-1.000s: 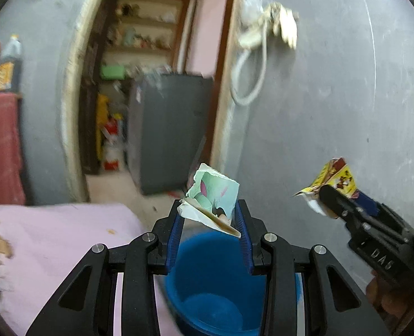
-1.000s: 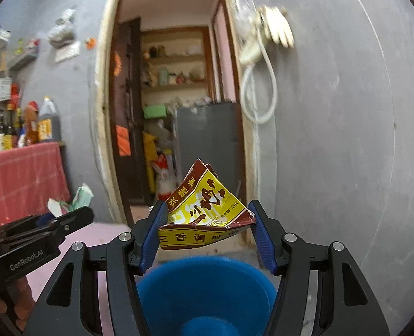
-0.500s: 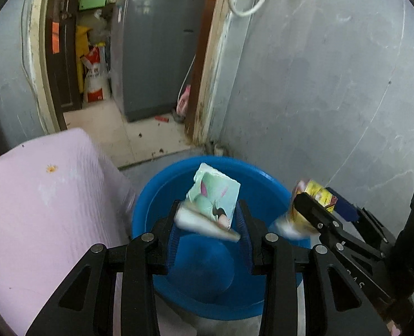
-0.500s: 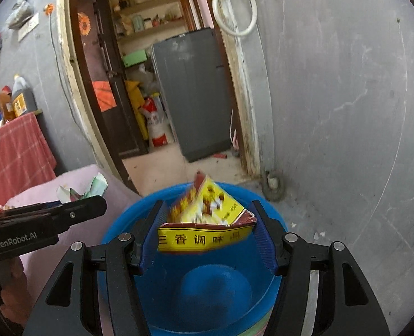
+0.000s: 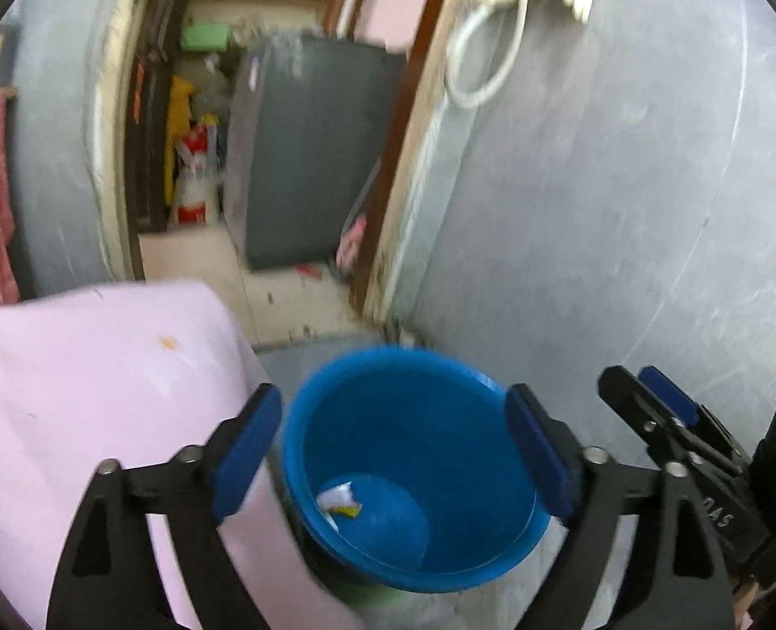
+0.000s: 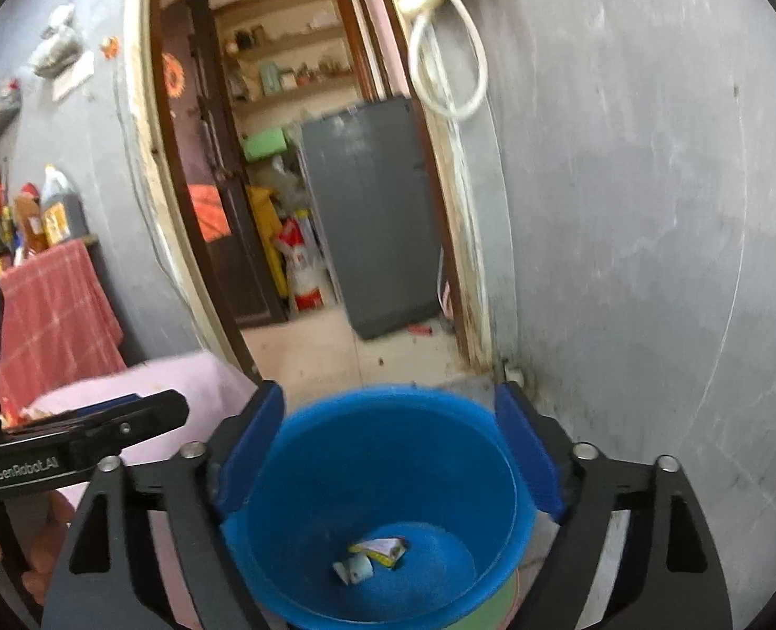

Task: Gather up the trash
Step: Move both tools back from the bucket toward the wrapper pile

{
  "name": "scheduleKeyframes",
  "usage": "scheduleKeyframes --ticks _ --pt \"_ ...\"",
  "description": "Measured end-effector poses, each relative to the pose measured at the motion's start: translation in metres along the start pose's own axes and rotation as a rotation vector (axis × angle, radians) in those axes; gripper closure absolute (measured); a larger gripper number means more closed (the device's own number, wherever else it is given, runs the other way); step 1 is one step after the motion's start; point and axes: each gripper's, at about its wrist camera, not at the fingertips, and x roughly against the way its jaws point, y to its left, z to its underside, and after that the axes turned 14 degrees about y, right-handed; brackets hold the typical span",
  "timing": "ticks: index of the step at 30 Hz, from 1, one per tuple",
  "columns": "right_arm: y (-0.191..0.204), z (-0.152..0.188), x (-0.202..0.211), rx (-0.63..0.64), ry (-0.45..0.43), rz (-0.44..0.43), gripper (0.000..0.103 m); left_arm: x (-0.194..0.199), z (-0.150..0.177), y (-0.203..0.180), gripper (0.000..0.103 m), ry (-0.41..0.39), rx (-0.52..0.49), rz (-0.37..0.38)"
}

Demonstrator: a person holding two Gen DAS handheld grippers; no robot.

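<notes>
- Two wrappers (image 6: 369, 559), clamped in the tongs a second ago, now lie loose on the bottom of the blue bucket (image 6: 304, 478).
- Left gripper (image 5: 393, 451): jaws opening wide, nothing between them, poised above the bucket.
- Right gripper (image 6: 388, 451): likewise opening, empty.
- Pink cloth (image 5: 88, 378): just beside the bucket, stained.
- Judgement: this drop is done; both tongs are free to fetch any remaining litter.
</notes>
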Motion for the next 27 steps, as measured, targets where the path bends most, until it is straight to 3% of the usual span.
scheduleKeyframes --ticks 3,12,21,27 --pt "0.019 -0.007 0.027 0.027 -0.065 -0.010 0.000 0.037 0.003 0.008 0.004 -0.105 0.006 -0.021" --pt "0.089 -0.021 0.086 0.106 -0.216 -0.063 0.000 0.145 0.016 0.052 0.002 -0.318 0.075 -0.091" --pt "0.163 -0.010 0.115 0.183 -0.272 -0.151 0.000 0.238 0.062 0.097 0.001 -0.413 0.122 -0.248" --pt "0.204 0.005 0.114 0.199 -0.274 -0.236 0.000 0.267 0.099 0.134 0.001 -0.436 0.173 -0.364"
